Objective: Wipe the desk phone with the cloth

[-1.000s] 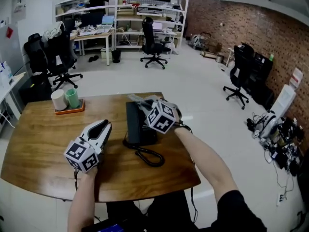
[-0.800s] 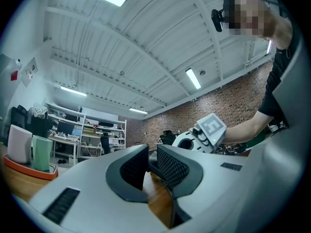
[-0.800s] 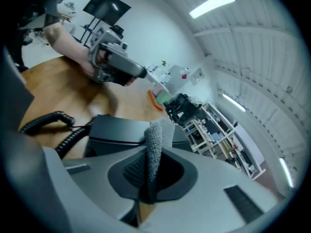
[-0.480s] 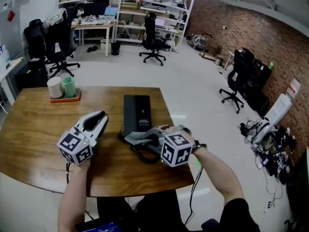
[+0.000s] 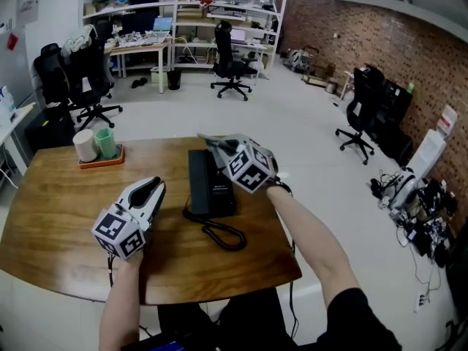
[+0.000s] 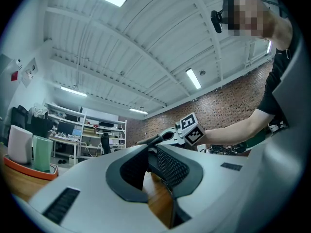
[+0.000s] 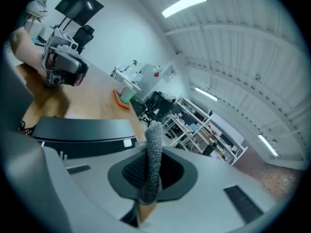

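Observation:
A black desk phone lies flat in the middle of the wooden table, its coiled cord trailing toward me. My right gripper hovers over the phone's far end, shut on a grey knitted cloth. In the right gripper view the cloth stands pinched between the pads, with the phone just beyond. My left gripper rests left of the phone, apart from it. Its jaws stand a little apart with nothing between them; bare wood shows through the gap in the left gripper view.
An orange tray with a white cup and a green cup sits at the table's far left corner. The table's right edge runs close to the phone. Office chairs and shelving stand on the floor beyond.
Half a second ago the right gripper and cloth were at the phone's near end by the cord; they have swept back to the far end. The left gripper has barely moved.

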Tool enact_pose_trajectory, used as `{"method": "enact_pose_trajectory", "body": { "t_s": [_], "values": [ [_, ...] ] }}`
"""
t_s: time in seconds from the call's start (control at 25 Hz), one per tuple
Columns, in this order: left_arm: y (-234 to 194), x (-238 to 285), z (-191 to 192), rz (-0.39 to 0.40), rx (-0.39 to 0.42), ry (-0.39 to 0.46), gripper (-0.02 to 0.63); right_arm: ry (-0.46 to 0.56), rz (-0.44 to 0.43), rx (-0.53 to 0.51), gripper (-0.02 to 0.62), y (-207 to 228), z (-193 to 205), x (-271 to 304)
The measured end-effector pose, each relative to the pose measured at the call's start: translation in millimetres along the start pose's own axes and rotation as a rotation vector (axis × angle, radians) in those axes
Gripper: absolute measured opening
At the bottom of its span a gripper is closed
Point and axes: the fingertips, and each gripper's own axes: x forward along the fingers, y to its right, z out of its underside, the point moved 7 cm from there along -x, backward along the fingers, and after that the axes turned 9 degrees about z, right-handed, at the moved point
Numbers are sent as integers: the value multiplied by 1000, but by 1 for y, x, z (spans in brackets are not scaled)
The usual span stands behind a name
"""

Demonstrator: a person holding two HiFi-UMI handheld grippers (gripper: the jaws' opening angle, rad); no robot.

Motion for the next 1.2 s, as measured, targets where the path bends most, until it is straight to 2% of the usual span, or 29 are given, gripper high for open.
{"method": "enact_pose_trajectory", "body": {
  "t_s": [0.2, 0.6, 0.68, 0.72, 0.8, 0.96, 1.0, 1.08, 1.2],
  "values": [
    [3, 2, -6, 9, 5, -11, 41, 2, -93, -96, 26, -24, 8, -19],
    [0, 0, -3, 7, 6, -7, 41, 83, -414, -403, 25, -116, 19, -123],
    [0, 0, -2, 7, 6, -7, 41, 73, -496, -473, 26, -124, 22, -138],
    [0, 1, -2, 8, 5, -8, 41, 73, -510, -483, 26, -122, 21, -140],
    [-1, 2, -1, 9, 5, -10, 41, 91, -436, -427, 26, -101, 14, -130],
    [-3, 0, 0, 7, 4, -10, 41, 97, -83, -178, 26, -26, -4, -71],
    [-3, 0, 0, 8, 3, -10, 41, 83, -17, -124, 26, -12, -4, -55],
    [-1, 1, -1, 11, 0, -11, 41, 40, 52, -45, 26, 5, 3, -26],
    [-1, 2, 0, 10, -1, -7, 41, -16, 55, -43, 26, 7, 7, -3]
  ]
}}
